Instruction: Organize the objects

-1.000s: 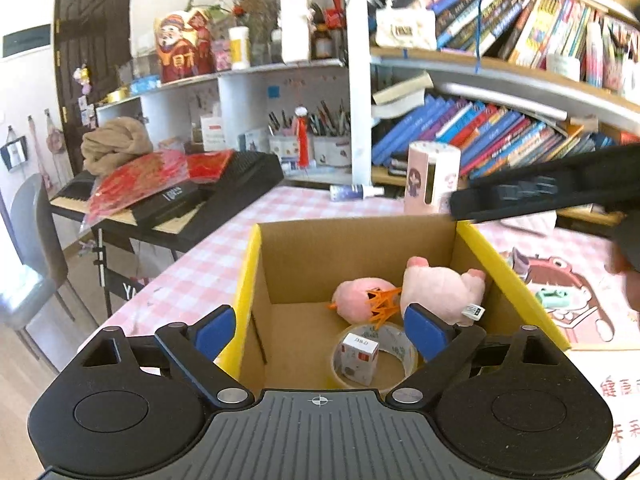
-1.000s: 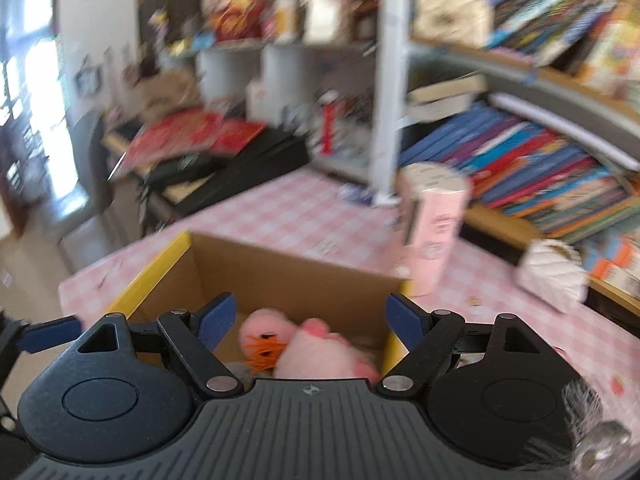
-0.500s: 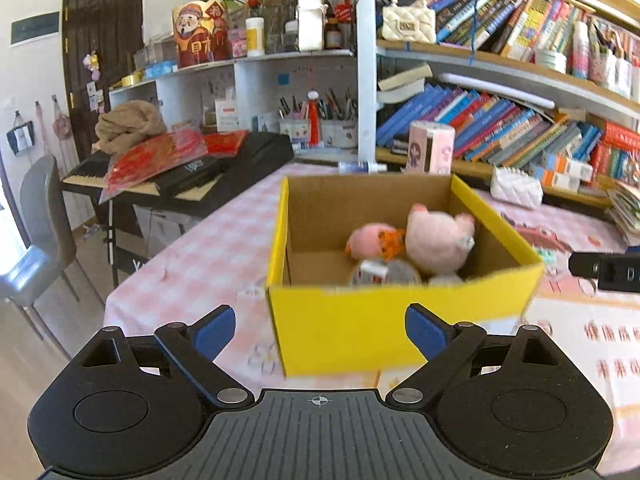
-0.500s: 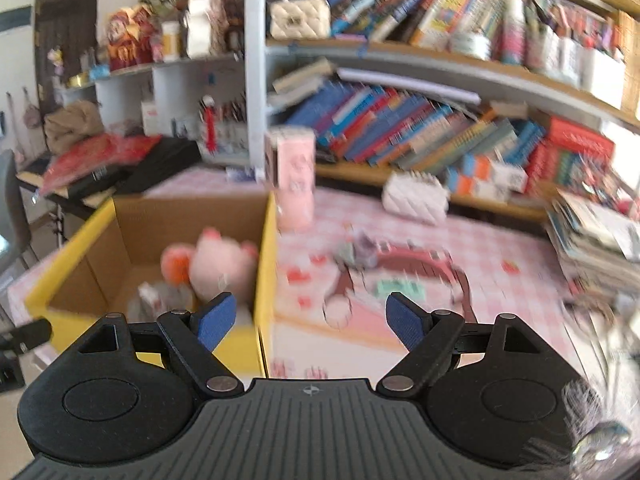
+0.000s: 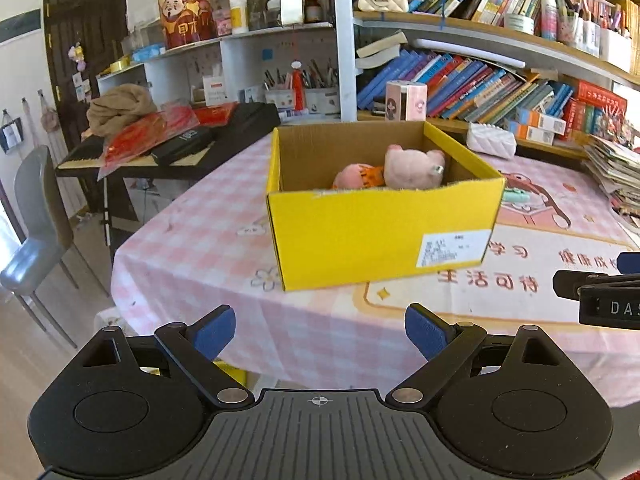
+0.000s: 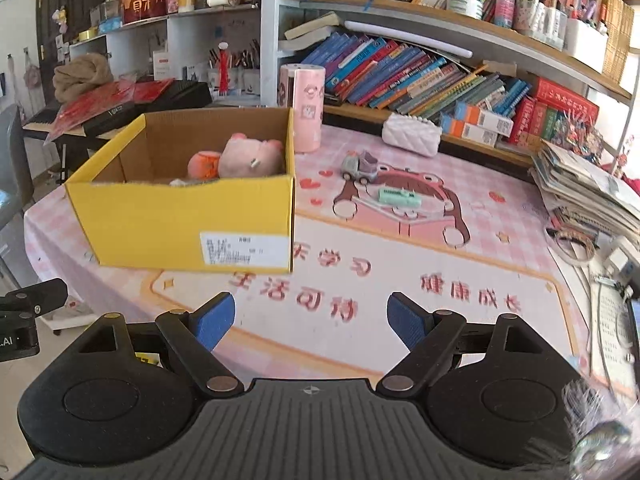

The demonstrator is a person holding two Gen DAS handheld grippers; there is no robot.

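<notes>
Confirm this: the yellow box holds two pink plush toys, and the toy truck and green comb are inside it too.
Wrong on one point. The toy truck and green comb lie on the table mat outside the yellow box, as the right wrist view shows. The pink plush toys are inside.

Yellow box (image 5: 380, 232), pink-checked tablecloth (image 5: 192, 248)

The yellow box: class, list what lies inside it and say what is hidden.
Inside the yellow box lie a pink plush pig and a smaller pink plush toy. The front wall hides the floor and nearly everything lower down.
</notes>
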